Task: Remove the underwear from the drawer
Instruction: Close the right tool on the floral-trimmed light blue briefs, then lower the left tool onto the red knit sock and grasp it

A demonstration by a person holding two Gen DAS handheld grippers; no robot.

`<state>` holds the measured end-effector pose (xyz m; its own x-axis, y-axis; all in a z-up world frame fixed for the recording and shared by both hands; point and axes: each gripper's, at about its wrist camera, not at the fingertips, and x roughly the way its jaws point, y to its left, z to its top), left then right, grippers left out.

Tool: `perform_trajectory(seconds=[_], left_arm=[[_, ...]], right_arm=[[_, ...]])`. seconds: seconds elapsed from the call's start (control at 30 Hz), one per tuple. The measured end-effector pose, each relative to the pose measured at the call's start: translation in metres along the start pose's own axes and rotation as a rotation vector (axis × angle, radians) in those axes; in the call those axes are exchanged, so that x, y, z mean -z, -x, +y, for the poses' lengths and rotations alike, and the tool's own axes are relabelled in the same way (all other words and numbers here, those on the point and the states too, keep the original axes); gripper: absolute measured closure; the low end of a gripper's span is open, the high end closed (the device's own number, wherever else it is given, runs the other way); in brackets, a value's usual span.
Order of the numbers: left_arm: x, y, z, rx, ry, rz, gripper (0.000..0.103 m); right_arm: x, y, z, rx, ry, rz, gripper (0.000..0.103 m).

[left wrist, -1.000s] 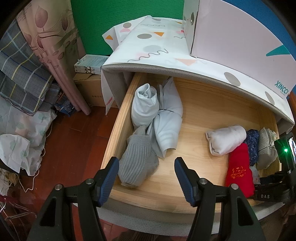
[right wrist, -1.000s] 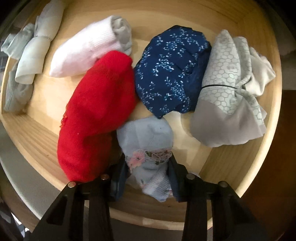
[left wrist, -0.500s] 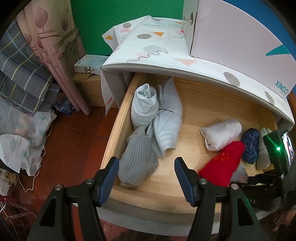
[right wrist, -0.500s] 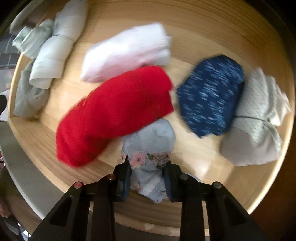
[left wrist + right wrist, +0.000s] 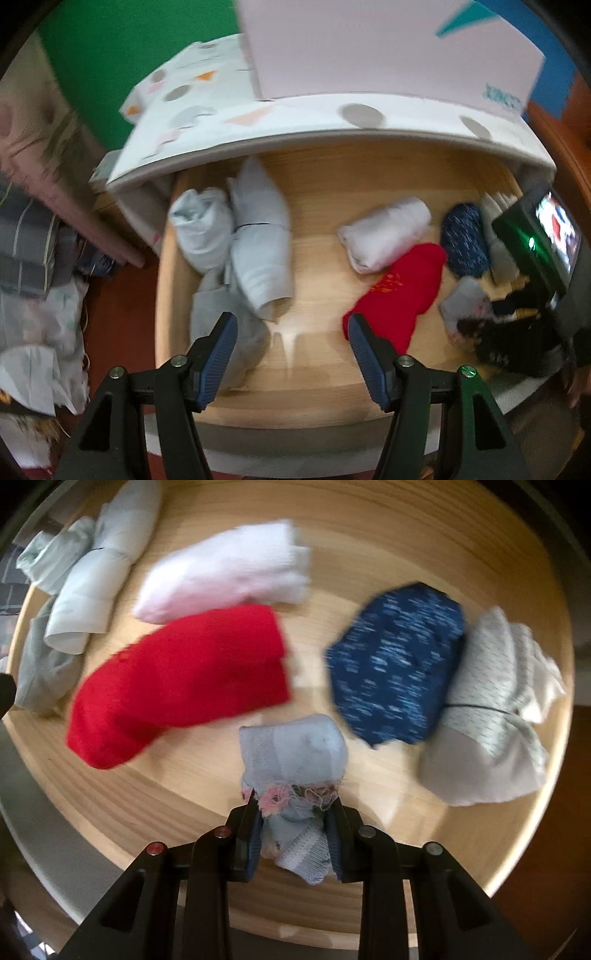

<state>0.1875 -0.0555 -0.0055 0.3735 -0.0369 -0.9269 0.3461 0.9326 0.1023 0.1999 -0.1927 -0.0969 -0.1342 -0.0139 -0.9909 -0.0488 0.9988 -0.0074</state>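
Underwear (image 5: 295, 775), seemingly pale blue, sits pinched between right tongs (image 5: 293, 843).

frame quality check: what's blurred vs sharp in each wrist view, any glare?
Left wrist: whole scene motion-smeared, including the drawer and red roll; only the left tool is crisp; pale glare patch on the drawer floor between its fingers. Right wrist: red roll and navy roll streaked, while the right tool and its clamped pale blue roll stay sharp. Heavy fisheye bending in both.
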Motion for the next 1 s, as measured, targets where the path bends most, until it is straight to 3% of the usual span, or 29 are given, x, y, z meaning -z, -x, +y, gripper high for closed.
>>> perform_trajectory(seconds=[0.27, 0.57, 0.63, 0.83, 1.0], left_arm=[[-0.004, -0.007, -0.018, 0.034, -0.073, 0.017, 0.039], [-0.009, -0.017, -0.035, 0.041, -0.172, 0.053, 0.039], [-0.012, -0.021, -0.041, 0.038, -0.198, 0.065, 0.039], [-0.025, -0.032, -0.054, 0.126, -0.228, 0.125, 0.039], [-0.032, -0.049, -0.068, 0.117, -0.284, 0.187, 0.036]], right_arm=[[-0.001, -0.007, -0.032, 0.052, -0.141, 0.033, 0.076], [0.0, -0.012, -0.039, 0.091, -0.129, 0.037, 0.077], [0.017, -0.016, -0.027, 0.091, -0.131, 0.03, 0.077], [0.033, -0.013, -0.034, 0.091, -0.127, 0.023, 0.077], [0.037, -0.005, -0.036, 0.083, -0.123, 0.017, 0.076]])
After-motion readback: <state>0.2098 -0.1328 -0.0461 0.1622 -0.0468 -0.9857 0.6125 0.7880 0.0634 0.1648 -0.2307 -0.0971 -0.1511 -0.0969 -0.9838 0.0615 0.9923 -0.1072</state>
